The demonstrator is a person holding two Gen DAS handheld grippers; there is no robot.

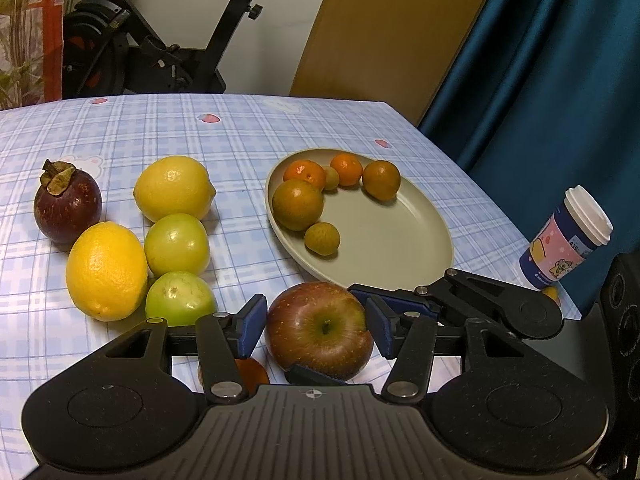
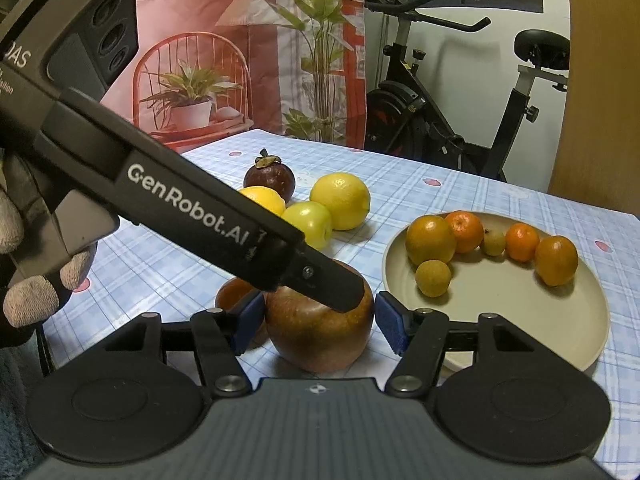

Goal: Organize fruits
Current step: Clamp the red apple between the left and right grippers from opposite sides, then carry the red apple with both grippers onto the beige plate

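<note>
both claws bracketed the apple (image 1: 320, 330) on the table (image 1: 240, 128). left claw (image 1: 316, 326) showed slim gaps at its pads, released; right claw (image 2: 318, 322) half-open, contact unclear. beyond, the plate (image 1: 400, 248) held six small citrus fruits.

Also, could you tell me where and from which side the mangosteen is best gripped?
Probably across the round middle of the mangosteen, below the dry cap on top. Come down from above with the jaws on its left and right flanks in the left wrist view: both look free, while a lemon crowds its near side.
</note>
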